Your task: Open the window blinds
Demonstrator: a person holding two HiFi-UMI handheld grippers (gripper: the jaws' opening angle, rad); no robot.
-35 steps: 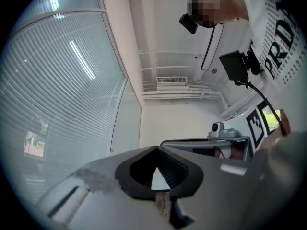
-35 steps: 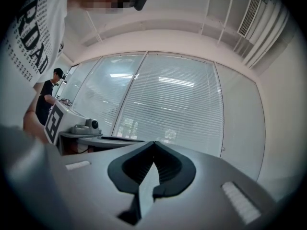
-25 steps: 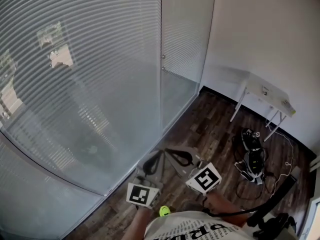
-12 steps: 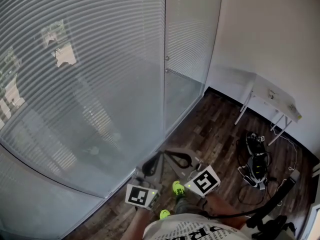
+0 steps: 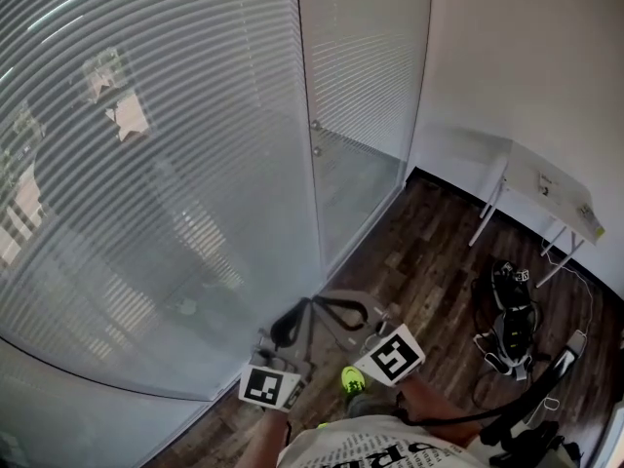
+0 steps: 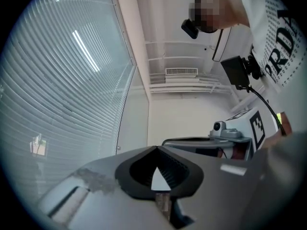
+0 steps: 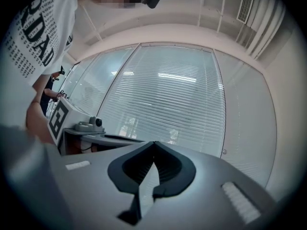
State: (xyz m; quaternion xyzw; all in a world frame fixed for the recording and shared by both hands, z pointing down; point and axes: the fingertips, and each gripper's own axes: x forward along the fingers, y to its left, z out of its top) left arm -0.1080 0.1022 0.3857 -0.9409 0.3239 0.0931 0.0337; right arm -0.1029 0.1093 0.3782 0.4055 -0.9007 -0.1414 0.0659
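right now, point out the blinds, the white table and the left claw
blinds (image 5: 166, 183), head view, middle of the slats
white table (image 5: 522, 169), head view, bare tabletop
left claw (image 6: 156, 147), left gripper view, where its closed tips meet

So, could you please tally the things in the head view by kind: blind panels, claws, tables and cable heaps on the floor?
Blind panels: 2 (wide blind panel, narrow blind panel)
Claws: 2 (left claw, right claw, both shut and empty)
Tables: 1 (white table)
Cable heaps: 1 (cable heap)
Total: 6
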